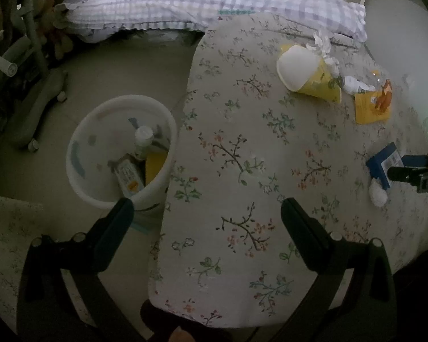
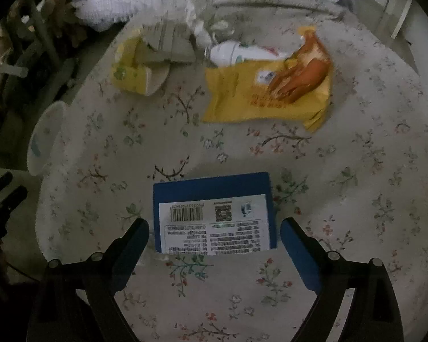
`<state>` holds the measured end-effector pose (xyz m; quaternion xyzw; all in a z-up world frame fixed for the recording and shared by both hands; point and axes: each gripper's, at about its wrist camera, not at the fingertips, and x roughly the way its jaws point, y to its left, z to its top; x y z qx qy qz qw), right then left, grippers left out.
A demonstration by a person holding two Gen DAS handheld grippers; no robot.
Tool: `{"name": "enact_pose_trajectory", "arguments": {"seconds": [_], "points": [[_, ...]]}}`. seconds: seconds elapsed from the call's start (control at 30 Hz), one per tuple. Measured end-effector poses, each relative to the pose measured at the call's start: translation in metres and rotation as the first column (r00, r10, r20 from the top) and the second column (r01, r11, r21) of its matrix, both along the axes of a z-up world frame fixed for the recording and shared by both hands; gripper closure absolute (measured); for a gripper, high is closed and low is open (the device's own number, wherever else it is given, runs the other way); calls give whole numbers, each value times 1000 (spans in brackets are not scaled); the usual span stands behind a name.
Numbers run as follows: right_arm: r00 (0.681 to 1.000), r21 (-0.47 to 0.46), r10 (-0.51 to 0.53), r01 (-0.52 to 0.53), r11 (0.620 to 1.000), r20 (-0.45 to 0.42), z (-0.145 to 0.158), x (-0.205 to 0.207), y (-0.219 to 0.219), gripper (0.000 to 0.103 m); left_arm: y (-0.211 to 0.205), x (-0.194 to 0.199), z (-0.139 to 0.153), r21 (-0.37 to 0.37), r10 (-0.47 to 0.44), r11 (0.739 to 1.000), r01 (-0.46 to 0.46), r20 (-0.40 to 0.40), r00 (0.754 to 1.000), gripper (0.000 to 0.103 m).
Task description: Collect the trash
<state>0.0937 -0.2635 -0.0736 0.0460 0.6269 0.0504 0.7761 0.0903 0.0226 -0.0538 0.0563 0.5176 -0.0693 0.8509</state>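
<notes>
Stretching ahead of both tools is the bed, its floral cover strewn with rubbish. Off its edge, ahead-left of the left tool, stands the bin, already holding a bottle and some packets. Further ahead of the right tool lie a yellow cup on its side, a yellow wrapper and a white bottle, close together; beyond them, a crumpled tissue.

The blue box lies flat, label up, directly between the fingers of the right tool, whose jaws stand wide, flanking the box's two sides without pressing on it. Nothing is gripped yet. The left tool is equally wide and empty, hanging over the bed's corner beside the bin.

I'd say the box is the step in hand. To do it well, sink the right tool until the pads sit low on the box's sides, keep it centred, then close squarely so the thin box doesn't skid on the soft cover. A white lump lies against the box; avoid pinching it too.
</notes>
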Motion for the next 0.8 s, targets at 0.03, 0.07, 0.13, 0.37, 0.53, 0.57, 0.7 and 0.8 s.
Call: {"name": "enact_pose_trajectory", "arguments": {"seconds": [0.03,0.07,0.13,0.37,0.53,0.57,0.7,0.8], "points": [[1000,-5,1,-1,1000,-3,-2,1,2,8,0,1,0,1,-1,1000,1,-1,1000,1],[1000,-11,2,-2,1000,-3,-3,2,3,8,-1,1,0,2,-3,1000,3,-1,1000,1],[1000,-13,-2,2,1000,-7,-6,3,3,8,-3,1,0,1,-7,1000,7,-2,1000,1],[1000,9,-16,17,1000,-20,-11,9,1,7,-13,0,-3,-26,-23,999,22,-29,999,1],[1000,-4,0,0,1000,-13,-11,10,4,7,-26,-2,-3,-39,-45,998,44,-33,998,1],[1000,-1,-2,2,1000,-13,-11,10,3,7,-29,-3,-3,-43,-48,998,47,-34,998,1],[999,12,-32,32,999,-9,-8,9,-2,17,-38,-4,-3,-61,-59,996,57,-40,997,1],[998,31,-53,52,998,15,1,6,-14,39,-48,-4,-1,-83,-76,994,72,-43,996,1]]}}
